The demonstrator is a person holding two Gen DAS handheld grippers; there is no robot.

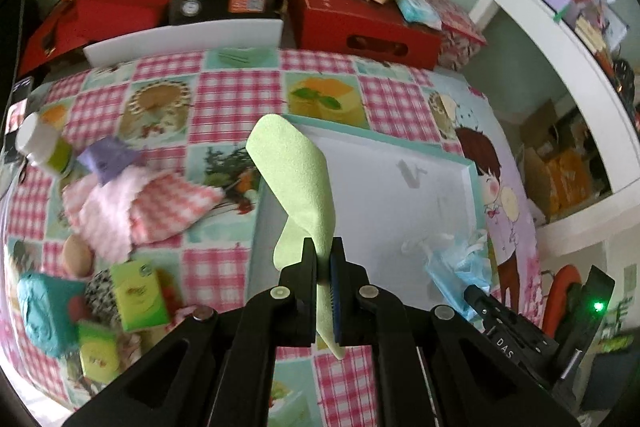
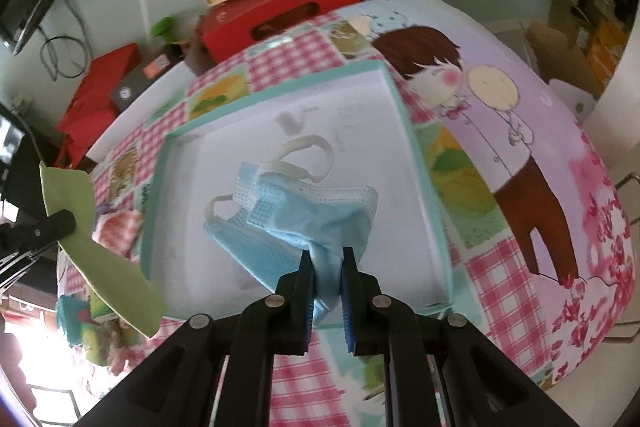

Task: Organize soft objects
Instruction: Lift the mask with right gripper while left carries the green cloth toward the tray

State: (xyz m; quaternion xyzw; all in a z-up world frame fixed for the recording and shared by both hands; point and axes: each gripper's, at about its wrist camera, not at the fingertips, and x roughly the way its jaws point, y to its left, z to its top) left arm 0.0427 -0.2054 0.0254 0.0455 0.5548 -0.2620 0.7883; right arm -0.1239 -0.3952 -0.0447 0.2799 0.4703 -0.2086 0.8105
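green foam sheet sits pinched between the jaws of the left gripper, which are nearly shut on its lower edge; the sheet stands up and curls over above the near-left part of the white tray. pale blue cloth fills the narrow gap in the right gripper, whose jaws are clamped on a bunched corner of the blue face mask. the rest of the mask, with its white ear loops, hangs or lies over the tray floor; whether it touches i cannot tell.

step in hand, as i judge it: both soft things are being carried to the tray and are about to be laid in. next move calls for lowering each, then opening the jaws so the foam lies flat and does not spring out over the teal rim.

further out, on the checked tablecloth left of the tray, a pink fluffy cloth and a purple scrap wait.
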